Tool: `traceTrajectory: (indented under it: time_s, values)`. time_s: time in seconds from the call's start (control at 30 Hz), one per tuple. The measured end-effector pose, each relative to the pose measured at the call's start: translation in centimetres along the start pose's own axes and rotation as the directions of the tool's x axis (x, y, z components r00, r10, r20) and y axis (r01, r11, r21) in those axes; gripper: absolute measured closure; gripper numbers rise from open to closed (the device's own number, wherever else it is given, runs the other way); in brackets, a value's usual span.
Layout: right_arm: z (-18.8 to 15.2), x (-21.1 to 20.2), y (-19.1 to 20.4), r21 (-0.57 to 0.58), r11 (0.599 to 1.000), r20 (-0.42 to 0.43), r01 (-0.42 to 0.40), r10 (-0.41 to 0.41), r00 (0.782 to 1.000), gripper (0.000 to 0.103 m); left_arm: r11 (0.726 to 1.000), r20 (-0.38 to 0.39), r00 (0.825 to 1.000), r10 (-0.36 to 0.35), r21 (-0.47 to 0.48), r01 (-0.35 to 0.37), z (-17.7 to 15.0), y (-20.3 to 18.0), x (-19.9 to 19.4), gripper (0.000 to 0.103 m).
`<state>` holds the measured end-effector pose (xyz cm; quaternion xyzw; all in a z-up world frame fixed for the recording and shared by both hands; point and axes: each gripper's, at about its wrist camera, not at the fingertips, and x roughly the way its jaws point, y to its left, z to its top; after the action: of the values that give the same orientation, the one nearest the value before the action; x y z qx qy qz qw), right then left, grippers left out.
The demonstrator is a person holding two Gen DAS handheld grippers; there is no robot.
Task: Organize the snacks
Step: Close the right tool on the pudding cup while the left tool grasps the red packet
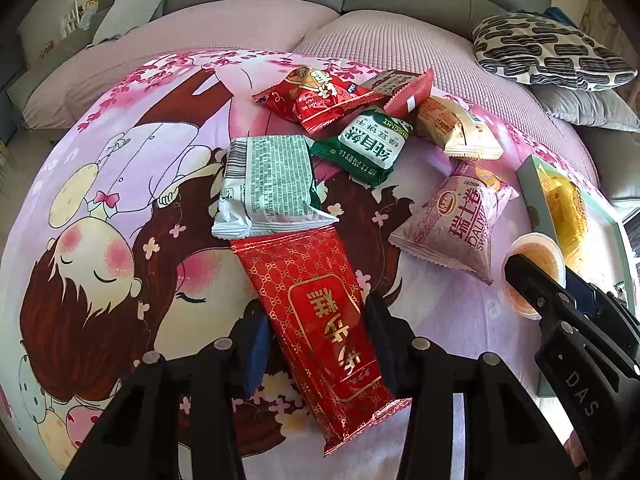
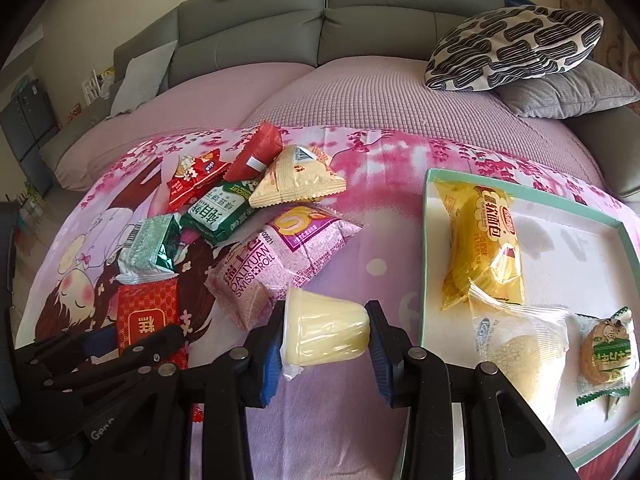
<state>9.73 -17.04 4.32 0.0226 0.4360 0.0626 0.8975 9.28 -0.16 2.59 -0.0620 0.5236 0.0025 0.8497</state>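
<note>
My right gripper [image 2: 326,334] is clamped on a pale jelly cup [image 2: 325,334] lying sideways between the pads, lid end leftward, held over the blanket just left of the teal-rimmed tray [image 2: 427,240]. So the drop-off lies to my right. My left gripper [image 1: 316,340] straddles the red rice-cake packet [image 1: 320,320], pads at its long edges, its long axis running away from me; I cannot tell whether they grip

Soft daylight is filling both fisheye views; edges are bowing and darkening, and glare is glinting off the red packet [image 1: 320,320].
</note>
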Motion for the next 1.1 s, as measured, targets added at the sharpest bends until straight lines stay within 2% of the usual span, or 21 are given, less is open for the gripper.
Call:
traceTrajectory:
  time_s: [0.2,0.43,0.6,0.87,0.97,1.1]
  values:
    - [0.2,-0.6,-0.5,0.021,1.000,-0.015,0.014,-0.014,1.000,0.063,1.000,0.015,1.000,0.000,0.000,0.000,-0.1,-0.1,-0.5,0.064]
    - [0.2,-0.8,-0.7,0.028,1.000,-0.019,0.013,-0.013,1.000,0.063,1.000,0.044,0.999,-0.023,-0.018,0.024,0.3,-0.1,-1.3,0.076]
    - [0.2,-0.8,-1.1,0.038,0.999,-0.020,0.014,-0.013,1.000,0.063,0.995,0.046,0.995,-0.092,-0.028,0.093,0.4,-0.6,-1.6,0.082]
    - [0.2,-0.9,-1.6,0.053,0.999,-0.021,0.012,-0.011,1.000,0.063,0.977,0.034,0.978,-0.204,-0.050,0.205,0.5,-1.3,-1.4,0.083]
    - [0.2,-0.8,-1.7,0.057,0.998,-0.025,0.012,-0.011,1.000,0.063,0.978,0.018,0.979,-0.204,-0.048,0.204,0.4,-1.8,-0.9,0.083]
    - [0.2,-0.6,-2.0,0.063,0.998,-0.033,0.013,-0.011,0.999,0.063,0.980,-0.042,0.979,-0.198,-0.046,0.196,0.0,-2.7,1.1,0.083]
